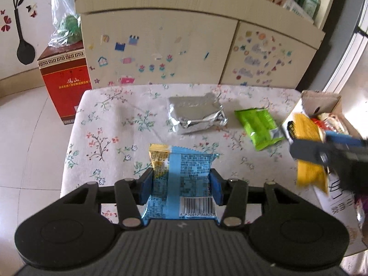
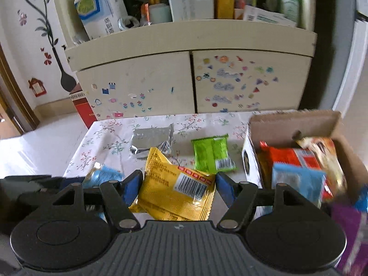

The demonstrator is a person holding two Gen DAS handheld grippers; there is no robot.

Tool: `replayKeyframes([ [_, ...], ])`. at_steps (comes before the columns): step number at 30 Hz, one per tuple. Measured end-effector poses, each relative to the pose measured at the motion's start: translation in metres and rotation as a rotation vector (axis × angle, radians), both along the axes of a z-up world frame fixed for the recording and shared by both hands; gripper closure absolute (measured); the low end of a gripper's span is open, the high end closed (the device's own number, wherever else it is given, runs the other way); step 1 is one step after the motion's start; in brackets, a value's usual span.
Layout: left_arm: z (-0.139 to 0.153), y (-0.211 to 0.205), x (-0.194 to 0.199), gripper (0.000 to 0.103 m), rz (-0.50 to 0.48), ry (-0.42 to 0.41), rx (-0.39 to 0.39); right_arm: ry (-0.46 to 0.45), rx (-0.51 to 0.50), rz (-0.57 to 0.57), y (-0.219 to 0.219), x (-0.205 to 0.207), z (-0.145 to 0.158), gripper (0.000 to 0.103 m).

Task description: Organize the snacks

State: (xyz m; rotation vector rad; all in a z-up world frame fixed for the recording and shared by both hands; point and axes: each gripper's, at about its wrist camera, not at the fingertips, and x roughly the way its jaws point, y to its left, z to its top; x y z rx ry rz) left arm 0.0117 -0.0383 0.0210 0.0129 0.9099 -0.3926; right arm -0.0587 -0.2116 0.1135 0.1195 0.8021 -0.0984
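My left gripper (image 1: 181, 186) pinches a blue snack packet (image 1: 181, 179) between its blue pads, barcode end toward the camera. My right gripper (image 2: 177, 186) clamps a yellow snack packet (image 2: 177, 184) the same way; in the left view this gripper appears at 3 o'clock, motion-blurred. On the floral tablecloth (image 1: 110, 124), a silver foil packet (image 1: 195, 115) lies at 12 o'clock and a green packet (image 1: 260, 126) at 1 o'clock. The cardboard box (image 2: 299, 124) at 2 o'clock of the right view holds several packets, blurred and partly cut off. Print on all wrappers is illegible.
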Motion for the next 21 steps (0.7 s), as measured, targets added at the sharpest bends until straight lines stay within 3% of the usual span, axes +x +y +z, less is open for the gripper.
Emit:
replayKeyframes([
  [2,0.003,-0.001,-0.002,0.054,-0.002,-0.009,-0.007,-0.005,0.021,-0.014,0.000,-0.009,0.003,0.029],
  [4,0.006,-0.002,-0.003,0.054,-0.005,-0.014,-0.015,-0.007,0.041,-0.025,0.001,-0.015,0.005,0.037],
  [9,0.009,-0.008,-0.008,0.054,-0.020,-0.031,-0.020,0.012,0.047,-0.034,-0.001,-0.016,0.000,0.040],
  [13,0.008,-0.007,-0.006,0.054,-0.010,-0.023,-0.021,0.048,0.122,-0.091,-0.015,-0.014,-0.009,0.040],
  [18,0.011,0.004,0.002,0.054,0.037,-0.026,-0.033,0.063,0.135,-0.122,-0.018,-0.009,-0.021,0.027],
  [21,0.013,0.010,0.006,0.054,0.066,-0.011,-0.053,0.073,0.125,-0.083,-0.015,0.004,-0.031,0.023],
])
